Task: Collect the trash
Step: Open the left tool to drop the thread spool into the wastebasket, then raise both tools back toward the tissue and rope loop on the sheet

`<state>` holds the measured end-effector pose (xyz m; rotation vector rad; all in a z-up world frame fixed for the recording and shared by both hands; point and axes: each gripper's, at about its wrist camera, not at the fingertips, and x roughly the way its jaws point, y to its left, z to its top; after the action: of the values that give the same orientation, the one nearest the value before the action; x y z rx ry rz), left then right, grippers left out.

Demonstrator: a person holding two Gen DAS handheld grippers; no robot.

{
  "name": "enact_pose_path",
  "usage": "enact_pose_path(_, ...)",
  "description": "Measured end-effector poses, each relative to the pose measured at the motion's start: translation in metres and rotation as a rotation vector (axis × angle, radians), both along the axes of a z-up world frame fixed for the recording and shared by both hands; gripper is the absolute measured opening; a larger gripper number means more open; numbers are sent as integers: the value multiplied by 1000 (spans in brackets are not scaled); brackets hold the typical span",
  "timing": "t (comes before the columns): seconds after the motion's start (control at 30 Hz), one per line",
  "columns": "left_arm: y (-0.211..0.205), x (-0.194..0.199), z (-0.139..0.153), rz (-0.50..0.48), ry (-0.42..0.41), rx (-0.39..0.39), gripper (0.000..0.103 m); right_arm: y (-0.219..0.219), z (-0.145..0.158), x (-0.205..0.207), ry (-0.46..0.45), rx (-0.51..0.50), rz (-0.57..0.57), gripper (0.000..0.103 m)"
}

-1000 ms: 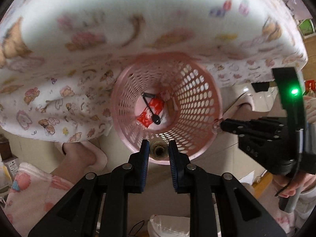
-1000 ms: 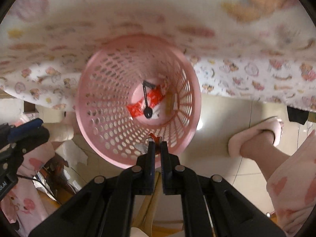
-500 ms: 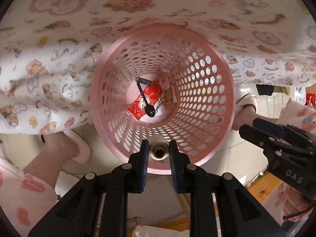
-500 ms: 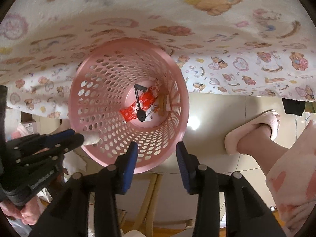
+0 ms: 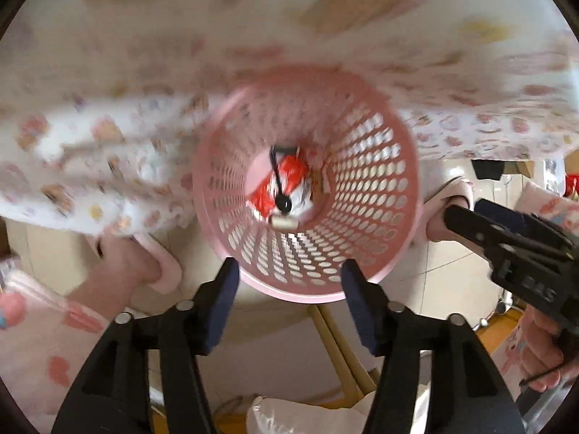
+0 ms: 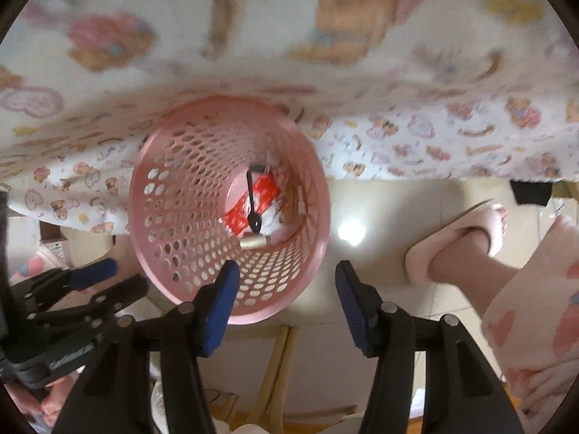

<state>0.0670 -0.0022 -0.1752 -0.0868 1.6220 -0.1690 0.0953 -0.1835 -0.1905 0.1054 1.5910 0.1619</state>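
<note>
Pink perforated basket (image 5: 365,195) (image 6: 173,195): stands on the floor (image 6: 383,209), against the hanging edge of a bear-print cloth (image 5: 108,152) (image 6: 416,133); open mouth faces both cameras.

Contents, all at the bottom of the basket:
- red and white wrapper (image 5: 286,184) (image 6: 258,202), crumpled, lying in the middle
- black plastic spoon (image 5: 280,188) (image 6: 252,206), lying across the wrapper, bowl end toward the near wall
- small pale cylinder, cork-like (image 5: 284,222) (image 6: 253,242), lying on its side at the near edge of the bottom, just beside the spoon bowl
- a tan strip or stick (image 6: 299,199) against the far-right wall; kind cannot be told

Left tool (image 5: 289,302) (image 6: 105,278): fingers spread wide apart, nothing between them; held above the near rim of the basket. In the right wrist view it shows at lower left, blue-padded tips pointing toward the basket wall.

Right tool (image 6: 284,302) (image 5: 470,217): fingers spread wide apart, nothing between them; held above the near rim of the basket. In the left wrist view it shows at the right edge, tips near the basket's right side.

Surroundings: pink slipper (image 6: 466,231) on a foot on the floor to the right of the basket; second pink slipper (image 5: 159,271) to the left; pink heart-print sleeve (image 6: 535,311); wooden legs (image 5: 340,354) low in both views; a bright light spot on the floor tiles beside the basket
</note>
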Motion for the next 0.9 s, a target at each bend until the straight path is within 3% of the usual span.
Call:
enact_pose_path(0.07,-2,-3,23,-20,-68,-5,67,4,13,-1,-46,-2,23,53)
enact_pose_path(0.2,5,-8,69,-16,-262,56,75,4,46,-5,-142,39,28,53)
enact_pose_path(0.3,18,-10,101,60,-429,33,89,-2,76,-8,-233,79,28,53)
enact_pose_path(0.4,27,-9,128,101,-597,80,89,-3,100,-11,-301,142,63,56)
enact_pose_path(0.47,31,-11,146,122,-699,92,92,-2,121,-14,-400,120,87,58)
enact_pose_path(0.6,42,-18,169,174,-806,51,98,0,148,-22,-565,66,115,65)
enact_pose_path(0.7,50,-23,181,212,-874,26,101,-5,159,-23,-637,84,95,74)
enact_pose_path(0.83,50,-28,195,224,-953,106,102,-8,174,-26,-743,87,63,85)
enact_pose_path(0.9,51,-30,200,223,-966,100,102,-7,183,-28,-794,80,65,87)
